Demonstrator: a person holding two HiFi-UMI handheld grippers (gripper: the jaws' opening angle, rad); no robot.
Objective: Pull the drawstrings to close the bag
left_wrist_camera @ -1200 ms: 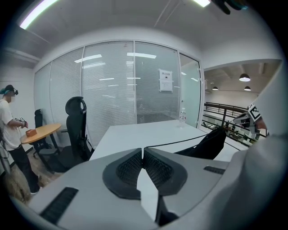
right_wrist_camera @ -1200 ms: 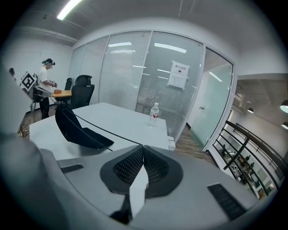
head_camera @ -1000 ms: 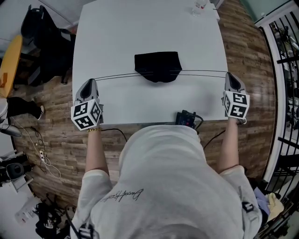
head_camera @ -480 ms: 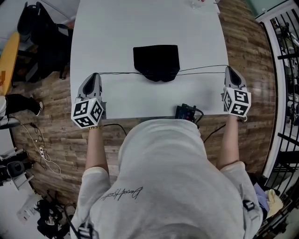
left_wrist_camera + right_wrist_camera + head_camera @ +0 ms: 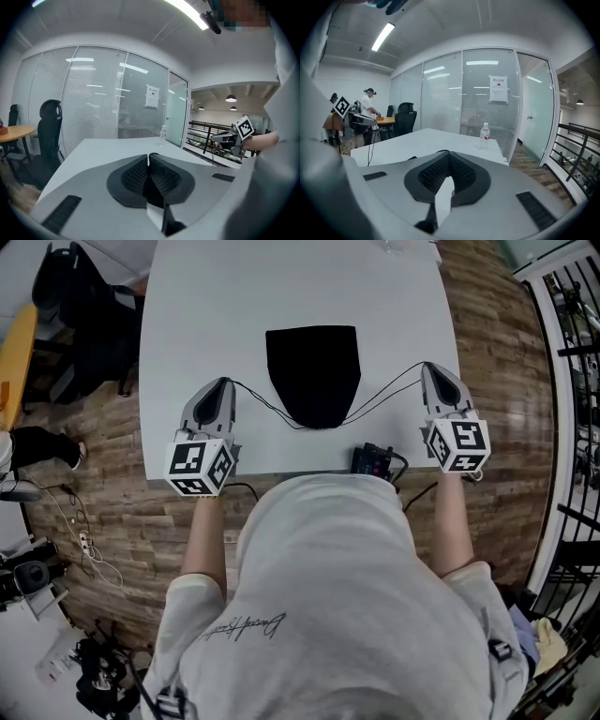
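Observation:
A black drawstring bag (image 5: 312,371) lies in the middle of the white table (image 5: 187,296), its narrow gathered end toward me. Two thin black drawstrings leave that end. The left drawstring (image 5: 258,401) runs slack up to my left gripper (image 5: 225,382), which is shut on it. The right drawstring (image 5: 384,395) sags the same way to my right gripper (image 5: 428,367), also shut on its string. Both grippers hover over the table's near half, one on each side of the bag. In the right gripper view a bit of string (image 5: 436,152) shows at the closed jaw tips (image 5: 448,153).
A small black device (image 5: 375,463) with cables sits at the table's front edge by my right arm. A water bottle (image 5: 484,136) stands at the far end. An office chair (image 5: 84,324) is at left; a metal railing (image 5: 572,381) runs along the right.
Both grippers have moved inward toward the bag. The drawstrings, stretched in a straight taut line before, now hang slack in a V.

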